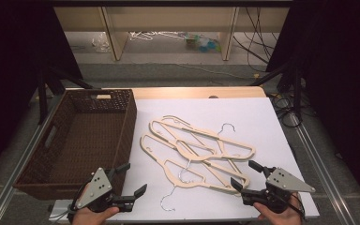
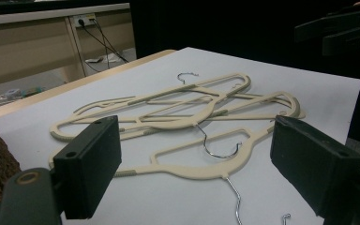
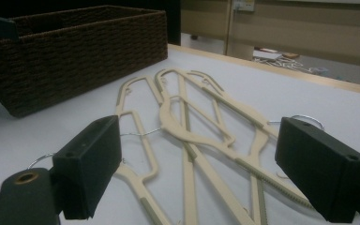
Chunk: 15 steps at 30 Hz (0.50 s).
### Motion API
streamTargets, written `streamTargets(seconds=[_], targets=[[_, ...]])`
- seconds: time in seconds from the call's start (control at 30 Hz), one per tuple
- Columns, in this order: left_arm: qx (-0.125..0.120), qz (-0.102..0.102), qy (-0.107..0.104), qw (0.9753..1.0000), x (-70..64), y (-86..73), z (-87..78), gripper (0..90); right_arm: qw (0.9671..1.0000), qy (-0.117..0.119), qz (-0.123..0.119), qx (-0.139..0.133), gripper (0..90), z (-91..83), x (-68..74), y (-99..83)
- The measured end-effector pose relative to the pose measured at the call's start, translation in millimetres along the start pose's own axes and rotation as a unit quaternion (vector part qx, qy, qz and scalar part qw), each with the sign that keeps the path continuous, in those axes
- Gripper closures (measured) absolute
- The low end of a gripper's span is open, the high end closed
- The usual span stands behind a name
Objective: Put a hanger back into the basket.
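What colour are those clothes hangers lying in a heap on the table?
The hangers are cream-beige with silver metal hooks, clearest in the high view.

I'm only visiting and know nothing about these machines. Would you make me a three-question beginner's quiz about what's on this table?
1. True or false: the wicker basket already holds a hanger.
2. Which claw is nearer the basket: A) left claw B) right claw?
3. Fill in: the beige hangers lie in a ___ pile on the white sheet.

Key: 1 false, the basket is empty. 2 A. 3 crisscrossed. Both claws are open, holding nothing.
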<state>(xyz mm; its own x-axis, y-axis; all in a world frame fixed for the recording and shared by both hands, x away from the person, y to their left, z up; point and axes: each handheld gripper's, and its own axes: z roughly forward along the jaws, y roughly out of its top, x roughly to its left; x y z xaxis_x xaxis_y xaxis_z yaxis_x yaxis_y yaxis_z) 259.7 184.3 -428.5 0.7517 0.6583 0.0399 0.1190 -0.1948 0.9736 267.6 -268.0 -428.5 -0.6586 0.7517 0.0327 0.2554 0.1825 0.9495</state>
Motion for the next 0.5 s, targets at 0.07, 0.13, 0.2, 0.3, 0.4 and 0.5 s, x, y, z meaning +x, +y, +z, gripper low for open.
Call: streamTargets(seconds=[0.07,0.13,0.2,0.3,0.4,0.5], targets=[[0.001,-0.009,0.002,1.0000,-1.3,-0.3,-0.3,16.6,1.0000,-0.001,0.000,-0.001,15.5,0.3,0.2,0.0],[0.001,-0.014,0.002,0.9999,-2.2,-0.4,0.2,16.6,1.0000,-0.005,-0.004,-0.004,15.5,1.5,0.1,-0.3],[0.003,-0.005,0.000,1.0000,-1.1,-0.2,0.2,16.6,1.0000,0.004,-0.001,0.000,15.5,2.1,0.4,-0.3],[0.004,-0.006,-0.001,1.0000,-1.2,-0.4,0.3,16.6,1.0000,-0.002,0.001,0.006,15.7,2.7,0.7,-0.2],[0.004,-0.010,-0.002,0.9999,-2.3,-0.7,0.6,16.6,1.0000,-0.001,0.000,0.009,16.0,5.5,0.0,-0.1],[0.006,-0.010,-0.002,0.9999,-2.5,-0.8,0.9,16.6,0.9998,0.009,-0.006,0.014,16.2,7.9,-0.9,0.4]])
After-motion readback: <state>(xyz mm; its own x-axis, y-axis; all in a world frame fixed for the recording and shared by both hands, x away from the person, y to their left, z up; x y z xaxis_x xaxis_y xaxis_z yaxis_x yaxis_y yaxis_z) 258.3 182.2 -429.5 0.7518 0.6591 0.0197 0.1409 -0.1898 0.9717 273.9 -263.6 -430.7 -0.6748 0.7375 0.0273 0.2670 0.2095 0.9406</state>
